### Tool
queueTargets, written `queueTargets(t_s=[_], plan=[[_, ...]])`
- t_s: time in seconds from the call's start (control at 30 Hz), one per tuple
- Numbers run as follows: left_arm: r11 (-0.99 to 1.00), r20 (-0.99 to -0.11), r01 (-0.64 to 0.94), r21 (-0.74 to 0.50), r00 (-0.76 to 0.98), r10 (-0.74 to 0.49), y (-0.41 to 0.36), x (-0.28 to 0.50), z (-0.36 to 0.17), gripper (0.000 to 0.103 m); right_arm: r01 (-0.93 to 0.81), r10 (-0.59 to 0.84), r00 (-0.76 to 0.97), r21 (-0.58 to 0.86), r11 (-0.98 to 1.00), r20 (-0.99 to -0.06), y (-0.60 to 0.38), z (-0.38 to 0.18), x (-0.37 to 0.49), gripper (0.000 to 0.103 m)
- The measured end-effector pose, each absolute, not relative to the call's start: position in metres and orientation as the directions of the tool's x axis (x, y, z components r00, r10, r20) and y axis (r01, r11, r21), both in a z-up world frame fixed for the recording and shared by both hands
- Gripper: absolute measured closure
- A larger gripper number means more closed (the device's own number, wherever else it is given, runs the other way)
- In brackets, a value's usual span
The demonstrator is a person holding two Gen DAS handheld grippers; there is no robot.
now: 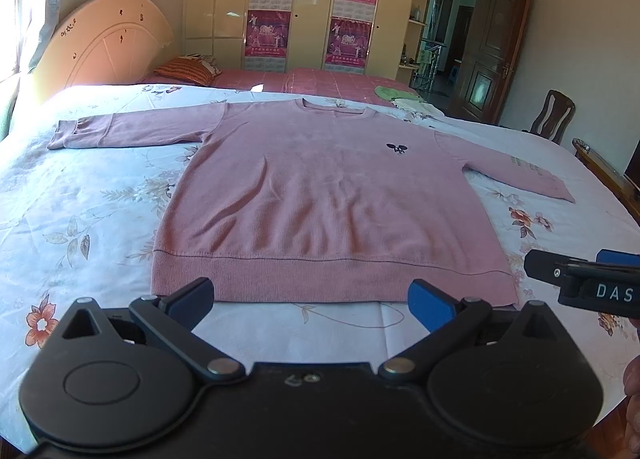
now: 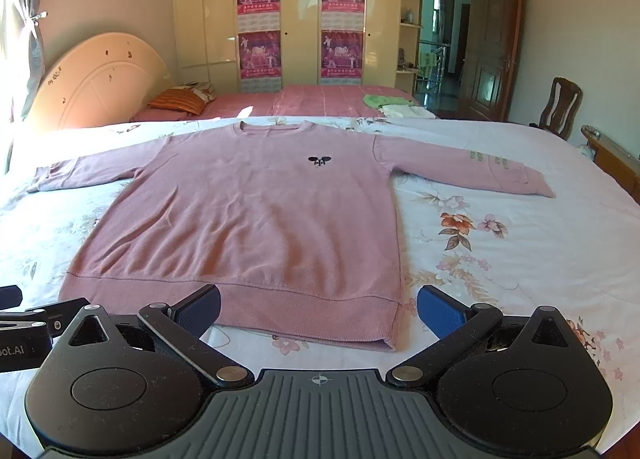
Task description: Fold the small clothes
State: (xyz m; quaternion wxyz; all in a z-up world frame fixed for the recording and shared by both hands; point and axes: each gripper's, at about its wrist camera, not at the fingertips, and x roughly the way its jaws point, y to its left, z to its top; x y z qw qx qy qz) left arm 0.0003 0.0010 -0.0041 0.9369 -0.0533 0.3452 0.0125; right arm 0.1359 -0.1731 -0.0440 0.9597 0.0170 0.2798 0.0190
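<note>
Pink sweater (image 1: 320,195) flat on bed (image 1: 80,211); both grippers, left (image 1: 312,299) and right (image 2: 318,309), jaws wide, empty; best pinch near hem corners evenly

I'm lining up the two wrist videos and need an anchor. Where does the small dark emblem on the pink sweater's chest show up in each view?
Left wrist view: the emblem sits right of centre, upper half, on the pink sweater.
Right wrist view: the emblem sits at mid-width, upper half, below the neckline.
Shared landmark: the orange striped pillow by the headboard, upper left in both.
</note>
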Motion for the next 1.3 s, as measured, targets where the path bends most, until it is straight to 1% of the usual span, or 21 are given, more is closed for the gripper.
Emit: queueTargets(t_s=[1.3], plan=[[0.994, -0.656, -0.064, -0.090, 0.755, -0.010, 0.0061, 0.0025, -0.0049, 0.000, -0.010, 0.035, 0.841, 0.048, 0.999, -0.540, -0.1729, -0.0474, 0.1380, 0.000]])
